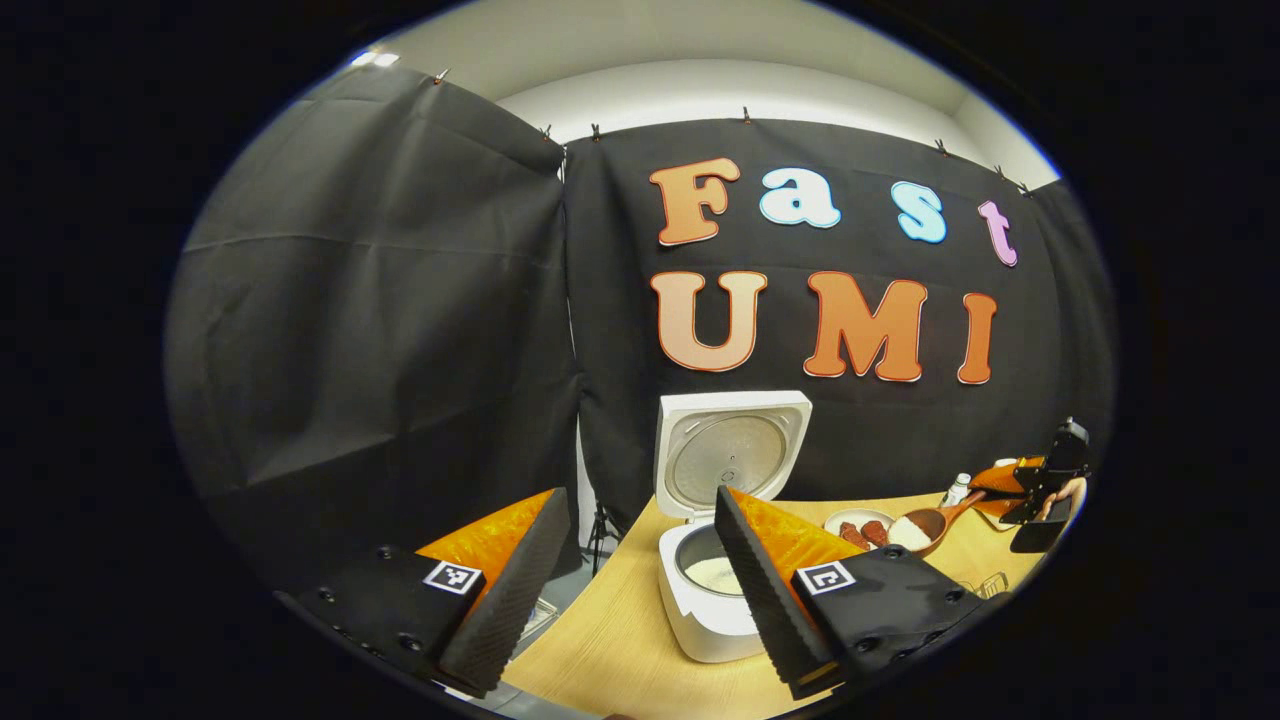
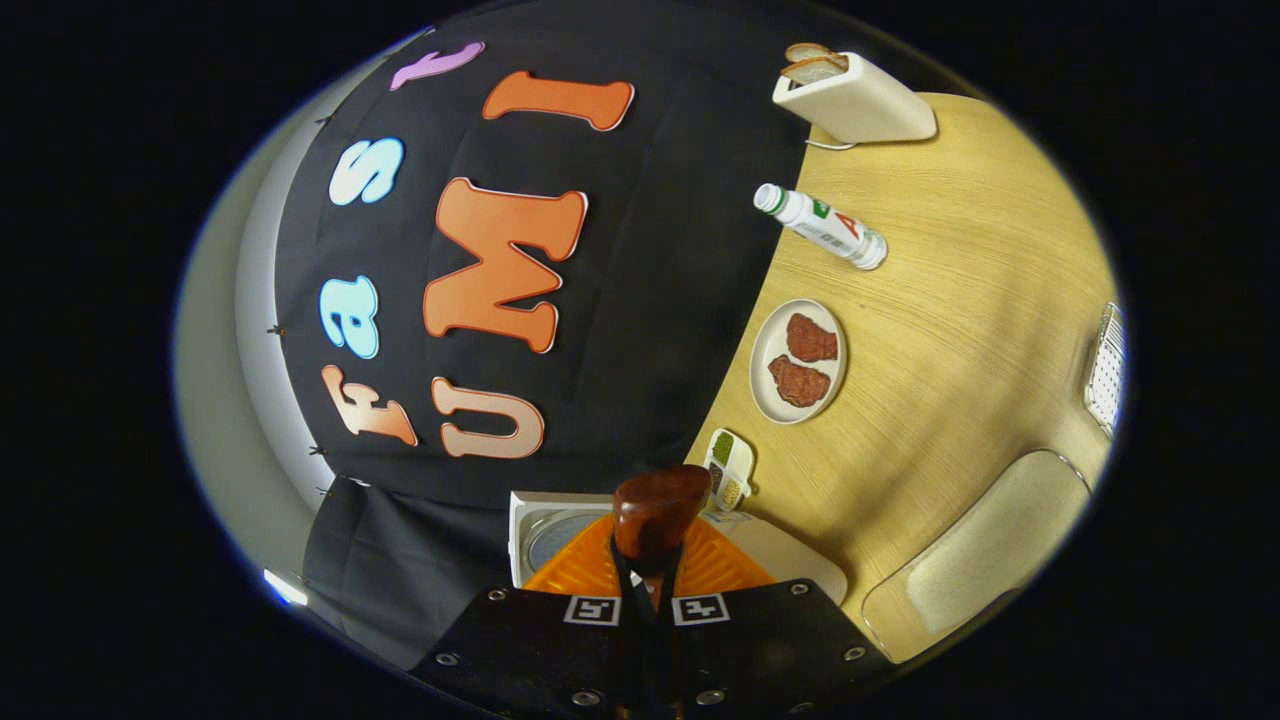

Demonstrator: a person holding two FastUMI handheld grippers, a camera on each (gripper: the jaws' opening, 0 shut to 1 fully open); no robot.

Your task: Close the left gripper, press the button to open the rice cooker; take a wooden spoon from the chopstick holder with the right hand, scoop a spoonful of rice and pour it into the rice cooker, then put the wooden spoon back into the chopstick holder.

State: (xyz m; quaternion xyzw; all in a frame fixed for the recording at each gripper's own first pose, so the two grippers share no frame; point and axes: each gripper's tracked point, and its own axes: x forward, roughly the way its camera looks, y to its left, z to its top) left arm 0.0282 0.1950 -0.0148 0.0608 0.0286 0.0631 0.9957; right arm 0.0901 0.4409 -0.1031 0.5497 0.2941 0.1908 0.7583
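The white rice cooker [image 1: 700,610] stands open on the wooden table, its lid [image 1: 732,450] upright and white rice lying in its pot [image 1: 715,572]. My left gripper [image 1: 640,510] hangs open in front of it, holding nothing. Farther right, a hand holds my right gripper [image 1: 1040,485], shut on the handle of the wooden spoon [image 1: 925,528]. The spoon carries a heap of rice and hovers right of the cooker, near the plate. In the right gripper view, the spoon [image 2: 660,510] sticks out between the shut fingers of the right gripper [image 2: 648,565], above the cooker's lid [image 2: 535,525].
A plate [image 2: 765,385] with two brown patties, a small dish of beans [image 2: 728,468], a lying bottle [image 2: 820,225] and a toaster [image 2: 850,95] with bread stand along the wall. A beige tray [image 2: 975,555] and a metal rack [image 2: 1105,370] sit toward the table's near side.
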